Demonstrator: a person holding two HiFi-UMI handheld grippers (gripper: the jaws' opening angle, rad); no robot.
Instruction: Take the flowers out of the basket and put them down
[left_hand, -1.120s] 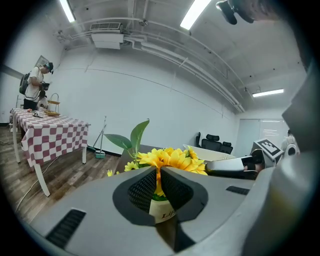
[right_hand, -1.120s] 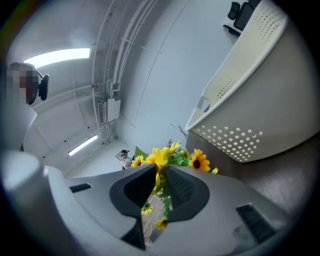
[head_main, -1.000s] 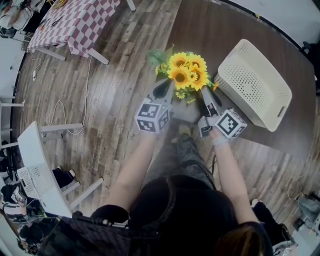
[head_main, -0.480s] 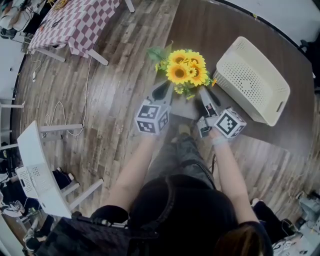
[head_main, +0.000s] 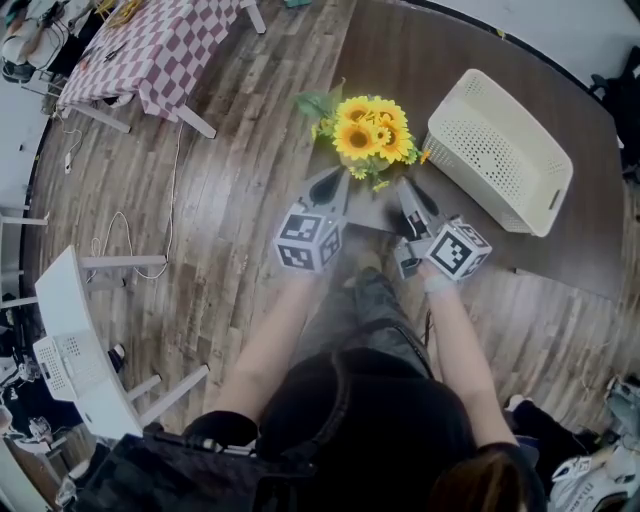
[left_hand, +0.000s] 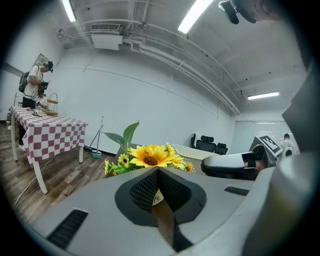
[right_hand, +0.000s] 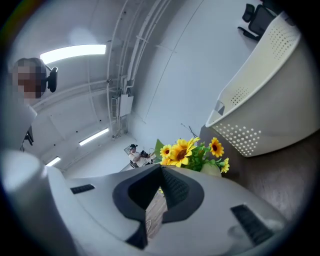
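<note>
The bunch of yellow sunflowers (head_main: 370, 135) with green leaves stands upright on the dark table (head_main: 450, 60), left of the cream perforated basket (head_main: 500, 150), which lies tipped on its side. My left gripper (head_main: 335, 182) and right gripper (head_main: 408, 192) sit just short of the bunch, one to each side, touching nothing. Both pairs of jaws have just been closing and are now shut with nothing between them. The left gripper view shows the blooms (left_hand: 150, 157) beyond the shut left gripper (left_hand: 159, 172). The right gripper view shows flowers (right_hand: 192, 150) and basket (right_hand: 270, 85) past the right gripper (right_hand: 161, 170).
A table with a red checked cloth (head_main: 150, 40) stands at the far left on the wooden floor. A white rack (head_main: 80, 330) is at the near left. A person (left_hand: 35, 85) stands by the checked table. Office chairs (left_hand: 210, 145) line the far wall.
Both grippers have drawn back a little toward me from the bunch, which stays standing on the table. The basket has not shifted.
</note>
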